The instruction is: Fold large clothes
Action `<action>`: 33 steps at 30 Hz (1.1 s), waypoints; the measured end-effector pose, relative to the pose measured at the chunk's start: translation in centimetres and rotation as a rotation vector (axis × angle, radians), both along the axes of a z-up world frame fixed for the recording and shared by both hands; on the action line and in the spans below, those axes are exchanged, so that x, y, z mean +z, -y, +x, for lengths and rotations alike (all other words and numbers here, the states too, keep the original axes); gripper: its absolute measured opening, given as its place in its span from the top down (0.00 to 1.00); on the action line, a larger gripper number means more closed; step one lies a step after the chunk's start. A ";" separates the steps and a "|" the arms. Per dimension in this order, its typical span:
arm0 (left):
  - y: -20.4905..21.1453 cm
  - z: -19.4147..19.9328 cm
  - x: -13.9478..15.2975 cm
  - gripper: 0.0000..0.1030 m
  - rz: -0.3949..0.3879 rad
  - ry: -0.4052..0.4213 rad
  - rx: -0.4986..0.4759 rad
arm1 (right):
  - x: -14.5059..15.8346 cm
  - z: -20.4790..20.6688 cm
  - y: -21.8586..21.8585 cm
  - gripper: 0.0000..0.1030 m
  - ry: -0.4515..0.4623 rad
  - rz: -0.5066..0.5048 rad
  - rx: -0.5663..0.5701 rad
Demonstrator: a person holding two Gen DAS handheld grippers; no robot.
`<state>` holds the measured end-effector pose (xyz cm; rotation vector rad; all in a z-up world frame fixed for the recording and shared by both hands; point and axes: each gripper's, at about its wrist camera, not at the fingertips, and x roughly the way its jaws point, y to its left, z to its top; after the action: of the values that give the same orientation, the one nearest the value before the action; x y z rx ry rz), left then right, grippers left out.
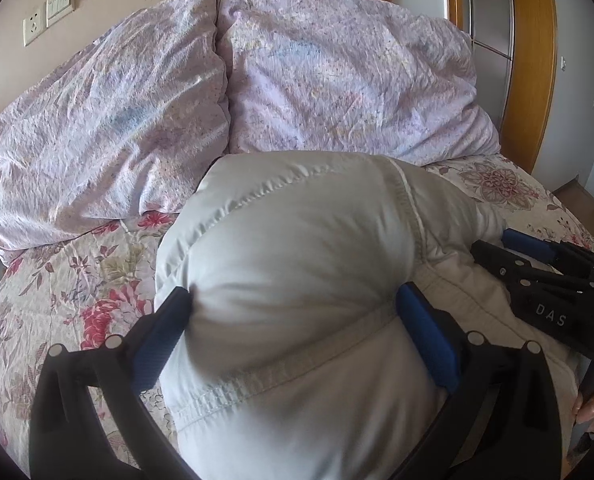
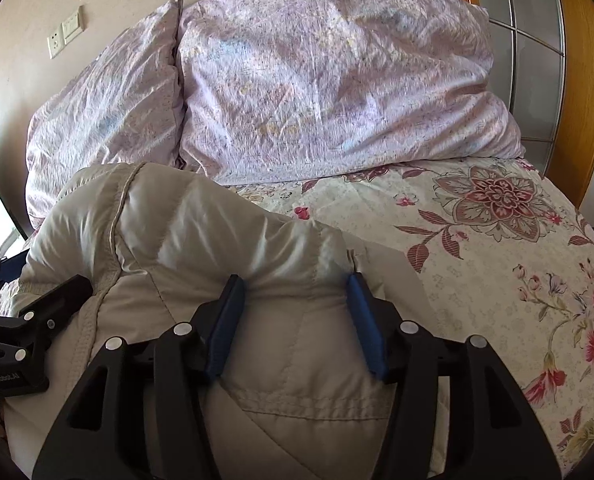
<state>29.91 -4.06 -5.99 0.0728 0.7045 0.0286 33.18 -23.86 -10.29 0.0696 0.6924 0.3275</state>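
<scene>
A puffy pale grey down jacket (image 1: 297, 264) lies bunched on the flowered bed. My left gripper (image 1: 295, 300) has its blue-padded fingers (image 1: 425, 332) spread wide around a thick fold of the jacket, pressing both sides. My right gripper (image 2: 295, 288) holds its jaws around a narrower puffy part of the jacket (image 2: 201, 232), the pads (image 2: 225, 320) touching the fabric on both sides. The right gripper also shows at the right of the left wrist view (image 1: 493, 240), and the left gripper's body at the left edge of the right wrist view (image 2: 29, 320).
Two lilac pillows (image 1: 337, 76) lean against the wall at the head of the bed. The flowered bedspread (image 2: 497, 248) lies bare to the right. A wooden door frame (image 1: 533, 60) stands at the right, a wall socket (image 1: 33, 26) at the left.
</scene>
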 end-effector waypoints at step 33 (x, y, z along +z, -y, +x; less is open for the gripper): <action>0.7 1.9 -2.1 0.02 0.072 -0.052 0.035 | -1.4 1.9 -1.8 0.45 -0.055 -0.113 -0.001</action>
<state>31.82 -4.75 -8.05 0.1300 0.7565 0.0858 35.11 -22.03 -11.74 -0.0281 0.7645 0.2860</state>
